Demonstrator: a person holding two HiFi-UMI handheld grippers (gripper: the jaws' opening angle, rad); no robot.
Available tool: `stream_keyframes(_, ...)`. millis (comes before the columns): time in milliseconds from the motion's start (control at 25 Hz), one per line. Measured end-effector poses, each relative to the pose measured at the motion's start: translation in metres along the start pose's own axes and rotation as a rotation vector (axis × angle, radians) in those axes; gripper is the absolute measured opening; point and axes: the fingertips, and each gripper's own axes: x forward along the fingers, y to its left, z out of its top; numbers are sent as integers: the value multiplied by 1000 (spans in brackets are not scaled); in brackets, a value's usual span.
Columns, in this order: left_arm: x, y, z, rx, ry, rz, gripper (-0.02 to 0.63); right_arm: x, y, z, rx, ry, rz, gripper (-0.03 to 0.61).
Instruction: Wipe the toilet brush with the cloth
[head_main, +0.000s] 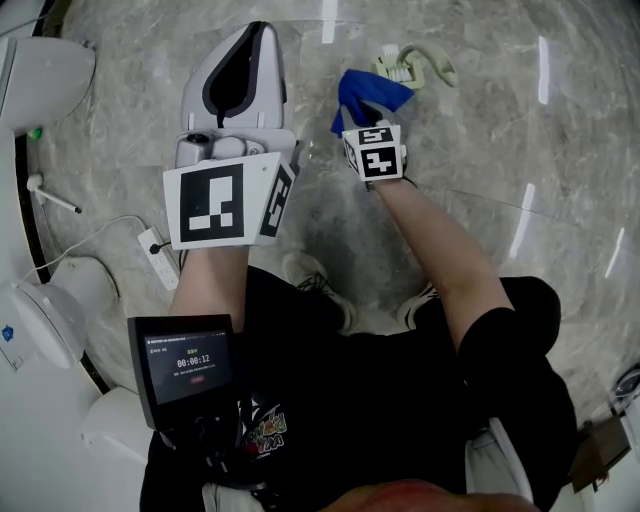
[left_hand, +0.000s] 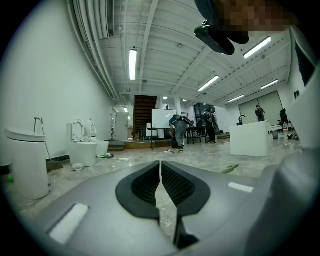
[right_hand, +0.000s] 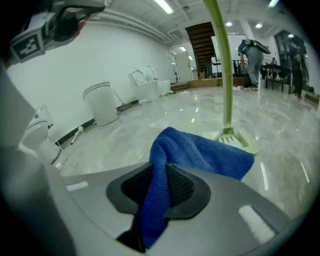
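The pale green toilet brush (head_main: 408, 67) rests on the marble floor ahead of me. In the right gripper view its head (right_hand: 236, 138) shows white bristles, and a green handle (right_hand: 221, 70) rises from it. My right gripper (head_main: 366, 112) is shut on a blue cloth (head_main: 366, 94), which hangs just short of the brush head. That cloth (right_hand: 200, 152) runs between the right gripper's (right_hand: 162, 175) pads and drapes over the right jaw. My left gripper (head_main: 250, 35) is held level to the left of the brush. Its (left_hand: 160, 169) pads meet at the tips with nothing between them.
White toilets (head_main: 45, 75) (head_main: 48, 312) line the left wall, with a power strip (head_main: 156, 256) and cable on the floor beside them. A small screen (head_main: 186, 366) hangs at my chest. Far off stand several people (left_hand: 178, 131) and a white counter (left_hand: 250, 140).
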Motion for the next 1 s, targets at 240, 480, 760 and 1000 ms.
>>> stream_keyframes(240,-2,-2,-6,45,11,-4,14,33,-38,-1,47,52,16,81)
stream_keyframes(480,-4,-10,3,40,-14,-18,14,44,-43,12,107,44,47,81)
stream_keyframes(760,-3,-17,-3,64,-3,-44,13,44,-39,31,172,9,115,81)
stream_keyframes(1000,13,-23,-3,21,-8,-54,14,2,-10,12,-145,108,286,81)
